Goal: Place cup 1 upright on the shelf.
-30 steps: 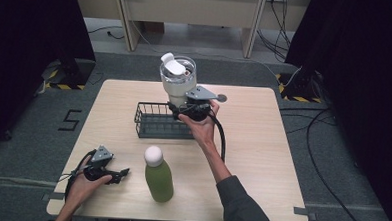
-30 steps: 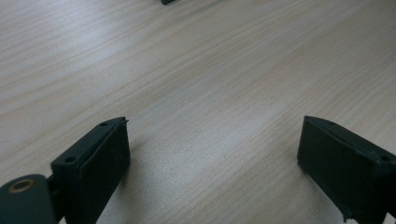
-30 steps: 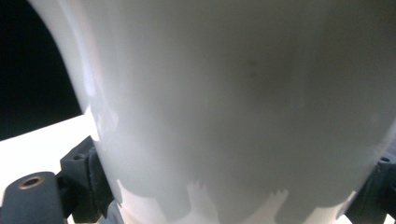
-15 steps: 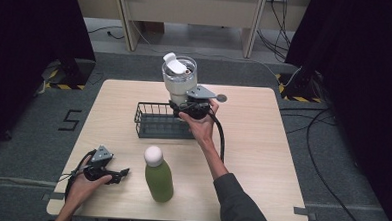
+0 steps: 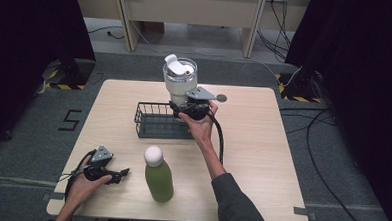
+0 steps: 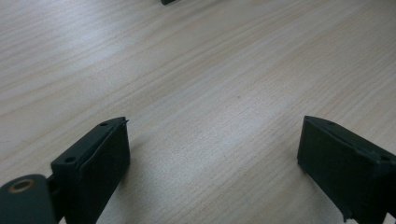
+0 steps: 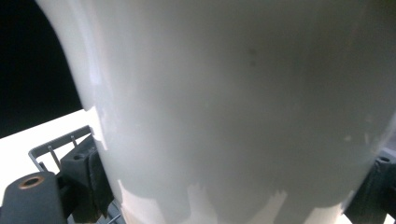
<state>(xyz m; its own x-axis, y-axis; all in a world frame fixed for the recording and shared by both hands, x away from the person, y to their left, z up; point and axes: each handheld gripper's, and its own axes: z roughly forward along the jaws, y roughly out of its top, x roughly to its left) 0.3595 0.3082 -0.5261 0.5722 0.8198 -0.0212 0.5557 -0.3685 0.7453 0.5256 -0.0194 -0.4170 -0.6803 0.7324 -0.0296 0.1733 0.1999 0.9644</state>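
My right gripper [image 5: 186, 109] is shut on a white tumbler [image 5: 179, 82] with a clear lid and holds it upright over the right end of a dark wire basket [image 5: 156, 121]. Seen from the right gripper view, the tumbler's white wall [image 7: 233, 107] is close between the jaws, and a corner of the basket [image 7: 56, 149] shows at lower left. A green bottle [image 5: 158, 175] with a round white cap stands near the table's front edge. Left of it, my left gripper [image 5: 118, 174] rests open on the wood; its jaws stand wide apart over bare tabletop [image 6: 210, 116].
The light wooden table [image 5: 262, 143] has free surface to the right of my right arm. Dark curtains flank the table, and cables lie on the grey floor [image 5: 333, 126] at the right.
The right gripper has carried the tumbler slightly lower and nearer the basket's right end. The left gripper has stayed still.
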